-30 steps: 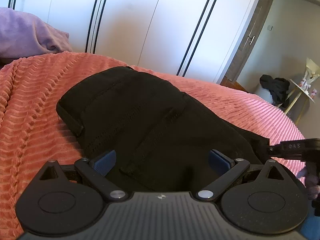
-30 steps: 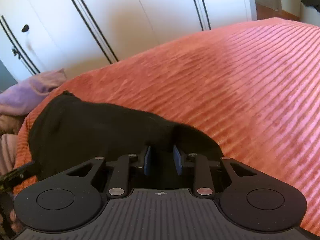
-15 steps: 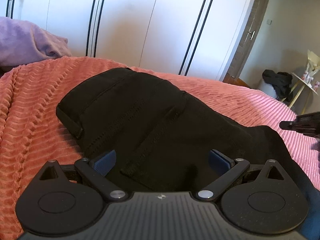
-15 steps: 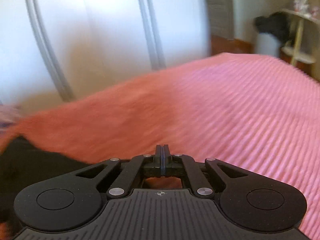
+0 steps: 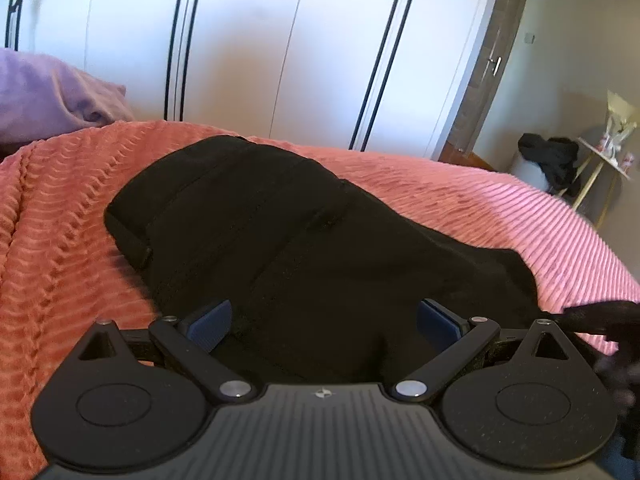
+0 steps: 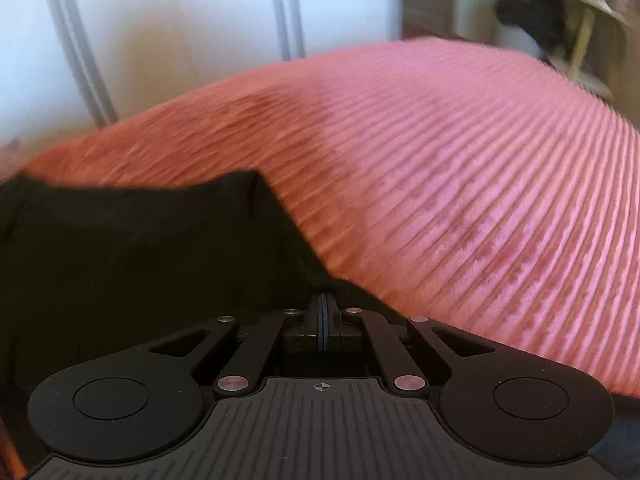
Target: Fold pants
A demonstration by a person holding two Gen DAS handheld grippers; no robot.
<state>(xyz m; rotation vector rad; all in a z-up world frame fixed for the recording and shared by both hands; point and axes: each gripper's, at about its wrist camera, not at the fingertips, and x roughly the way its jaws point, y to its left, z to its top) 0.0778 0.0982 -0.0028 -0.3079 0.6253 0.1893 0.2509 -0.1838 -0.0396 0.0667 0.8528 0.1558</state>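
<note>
While pressed together with no gap showing, right gripper (image 6: pixel 325 316) pads at the near right edge of the black pants (image 5: pixel 304 248); whether cloth is pinched between them, not discernible. Left gripper (image 5: pixel 324 318) fingers spread wide, blue pads (image 5: pixel 210 320) poised low over the garment's near edge, nothing between them. Pants bunched in a partly folded mound on the ribbed coral bedspread (image 6: pixel 460 168), far end toward the white wardrobe doors (image 5: pixel 280 48), lilac pillow (image 5: pixel 48 96) well apart at left. Probable step: gathering the near edge for another fold. Best done by closing the left pads on all layers, lifting both corners level, carrying them evenly, avoiding bedspread pile.
</note>
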